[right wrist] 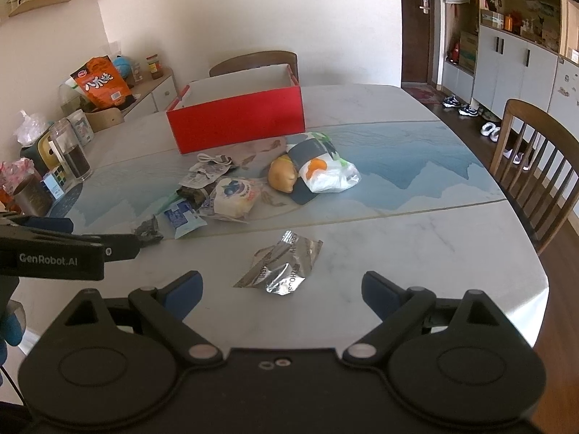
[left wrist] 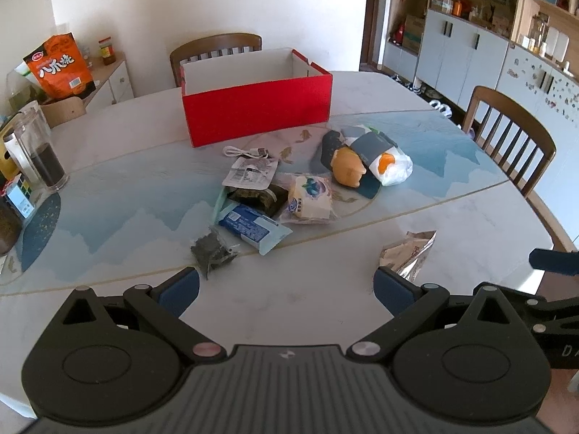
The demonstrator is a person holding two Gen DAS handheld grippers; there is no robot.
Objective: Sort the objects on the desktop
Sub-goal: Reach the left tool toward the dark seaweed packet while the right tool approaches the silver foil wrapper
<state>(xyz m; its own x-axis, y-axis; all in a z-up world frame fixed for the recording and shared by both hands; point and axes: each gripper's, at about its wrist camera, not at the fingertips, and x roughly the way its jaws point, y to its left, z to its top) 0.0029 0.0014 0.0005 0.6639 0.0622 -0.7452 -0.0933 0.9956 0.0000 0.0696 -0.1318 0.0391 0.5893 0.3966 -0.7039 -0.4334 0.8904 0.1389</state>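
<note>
Right gripper [right wrist: 280,291]: held wide open, nothing gripped
Left gripper [left wrist: 286,289]: held wide open too
Risk: shiny wrapper [right wrist: 280,266] is flat, could be pushed away across worktop [right wrist: 416,246]

One red box [left wrist: 257,108] at twelve o'clock, one white cable [left wrist: 246,152], two wooden chairs [left wrist: 514,137], one silver wrapper [right wrist: 284,266], two dark packets [left wrist: 213,251].

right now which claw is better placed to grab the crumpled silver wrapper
Right. The silver wrapper lies directly ahead of the open right claw, centred between its fingers. For the open left claw it sits off to the right, beside one finger.
</note>
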